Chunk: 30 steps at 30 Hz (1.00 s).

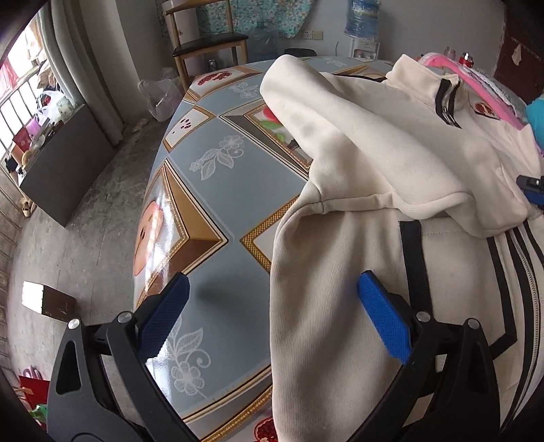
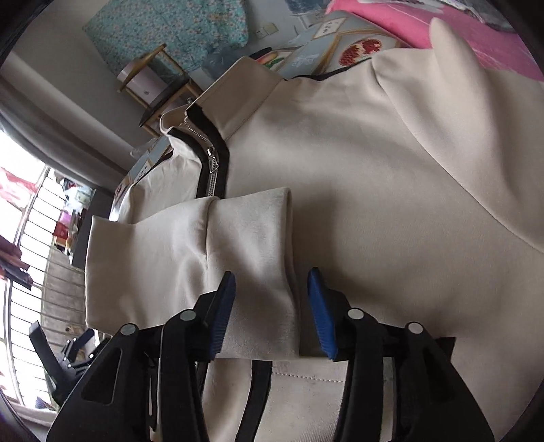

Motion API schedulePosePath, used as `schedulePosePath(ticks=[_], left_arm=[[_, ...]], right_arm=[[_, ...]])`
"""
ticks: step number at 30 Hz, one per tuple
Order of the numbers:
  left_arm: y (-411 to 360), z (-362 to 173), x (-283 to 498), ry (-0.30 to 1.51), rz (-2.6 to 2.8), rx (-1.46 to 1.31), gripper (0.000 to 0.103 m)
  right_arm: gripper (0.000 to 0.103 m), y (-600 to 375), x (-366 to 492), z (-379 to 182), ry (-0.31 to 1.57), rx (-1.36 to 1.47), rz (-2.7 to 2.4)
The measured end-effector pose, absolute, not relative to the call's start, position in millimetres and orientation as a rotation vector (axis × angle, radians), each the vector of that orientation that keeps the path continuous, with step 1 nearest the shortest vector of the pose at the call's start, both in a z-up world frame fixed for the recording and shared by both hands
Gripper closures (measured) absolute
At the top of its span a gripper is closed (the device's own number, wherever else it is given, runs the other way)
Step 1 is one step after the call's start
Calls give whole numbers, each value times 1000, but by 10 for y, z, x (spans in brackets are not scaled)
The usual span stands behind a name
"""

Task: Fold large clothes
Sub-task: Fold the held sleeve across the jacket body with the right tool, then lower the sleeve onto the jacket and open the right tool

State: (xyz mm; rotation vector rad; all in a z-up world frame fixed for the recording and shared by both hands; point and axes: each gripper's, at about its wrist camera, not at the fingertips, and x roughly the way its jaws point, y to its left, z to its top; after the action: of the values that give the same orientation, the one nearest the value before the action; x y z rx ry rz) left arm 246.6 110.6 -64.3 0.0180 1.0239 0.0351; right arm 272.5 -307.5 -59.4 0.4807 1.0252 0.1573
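A cream zip-up jacket (image 1: pixel 391 163) with black stripes lies on the patterned tablecloth (image 1: pixel 221 190). One sleeve (image 1: pixel 340 112) is folded across its chest. My left gripper (image 1: pixel 272 282) stands wide open above the jacket's left side edge, one finger over the table and the other over the cloth. In the right wrist view the collar and zipper (image 2: pixel 212 163) are at upper left. The sleeve's cuff (image 2: pixel 244 238) lies on the jacket's body between the fingers of my right gripper (image 2: pixel 272 273), which is open; a gap shows beside its right pad (image 2: pixel 319 312).
The table's left edge drops to a bare concrete floor (image 1: pixel 85 217). A wooden chair (image 1: pixel 207 44) and a plastic bag (image 1: pixel 159 98) stand beyond the far corner, and a dark cabinet (image 1: pixel 64 163) by the window. Pink cloth (image 2: pixel 459 30) lies past the jacket.
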Motion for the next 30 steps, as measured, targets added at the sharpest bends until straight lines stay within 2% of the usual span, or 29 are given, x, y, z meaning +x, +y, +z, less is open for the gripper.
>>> schedulePosePath(ticks=[5,8,17,20,24,27,29,30], left_arm=[[1141,-663,2438,1005,15,-4,6],[1146,-663,2457,1017,16,-14,6],[1144,-664,2475,1039,10,-11,6],[1144,-622,2484,1046,1,1,7],[1124,-442,2418,941,-4,44,7],[1147,-389,2475,916,32,68,7],[1187,-369,2520,910,59,74,7],[1207,-365,2537,907,69,74,7]], right_arm=[[39,-2913,2734,-570,1010,406,171],[33,-2814,2730,-564,999,362,169],[34,-2876,2745,-558,1014,417,189],[40,-2938,2765,-570,1030,444,206],[50,-2951,2824,-560,1048,412,205],[65,-2941,2901,-559,1050,377,188],[83,-2909,2947,-559,1059,349,186],[88,-2861,2964,-564,1065,314,181]])
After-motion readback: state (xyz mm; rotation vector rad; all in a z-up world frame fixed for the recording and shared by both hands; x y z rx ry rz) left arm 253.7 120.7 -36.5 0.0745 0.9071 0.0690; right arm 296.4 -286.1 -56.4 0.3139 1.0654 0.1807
